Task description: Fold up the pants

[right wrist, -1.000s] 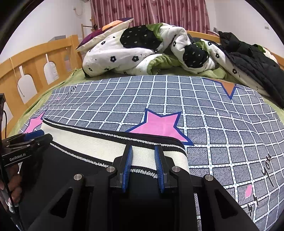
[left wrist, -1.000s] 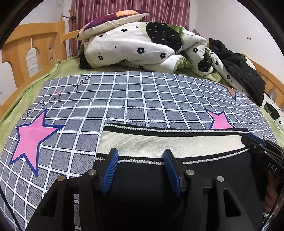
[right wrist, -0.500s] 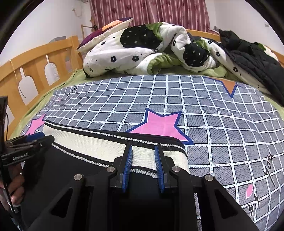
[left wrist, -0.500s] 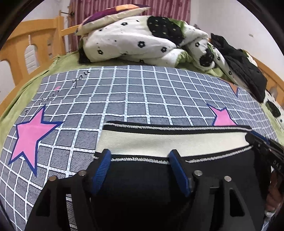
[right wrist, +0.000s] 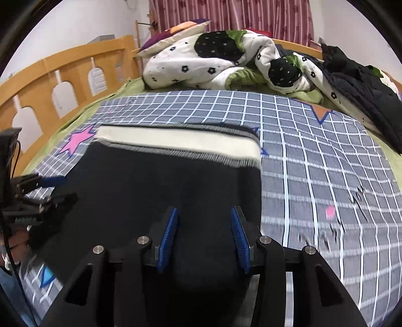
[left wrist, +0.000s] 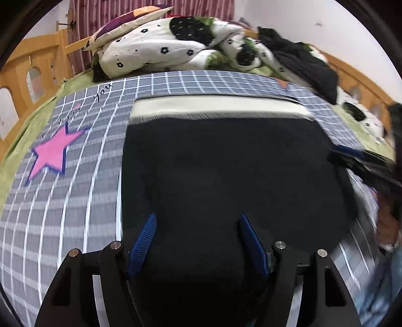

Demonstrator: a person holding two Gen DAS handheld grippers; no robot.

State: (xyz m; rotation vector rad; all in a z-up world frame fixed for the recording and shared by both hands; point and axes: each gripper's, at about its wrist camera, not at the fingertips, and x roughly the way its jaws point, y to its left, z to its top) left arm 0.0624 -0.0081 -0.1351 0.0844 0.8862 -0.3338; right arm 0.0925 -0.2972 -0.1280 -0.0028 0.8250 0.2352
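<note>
Black pants [left wrist: 226, 171] with a cream waistband [left wrist: 216, 107] lie flat on the grey checked bedspread [left wrist: 75, 201]; they also show in the right wrist view [right wrist: 163, 186]. My left gripper [left wrist: 197, 234] is open and empty over the near part of the pants. My right gripper [right wrist: 203, 231] is open and empty above the pants' right side. The right gripper shows at the right edge of the left wrist view [left wrist: 361, 161], and the left gripper at the left edge of the right wrist view [right wrist: 37, 191].
A crumpled flowered quilt [right wrist: 221, 63] and a pillow [left wrist: 125, 22] lie at the head of the bed. A black jacket [right wrist: 361, 83] lies at the far right. A wooden bed rail [right wrist: 50, 83] runs along the left.
Both grippers have pulled back from the waistband toward me and risen. The right gripper's jaws have opened wider, letting go of the waistband. The pants stay flat.
</note>
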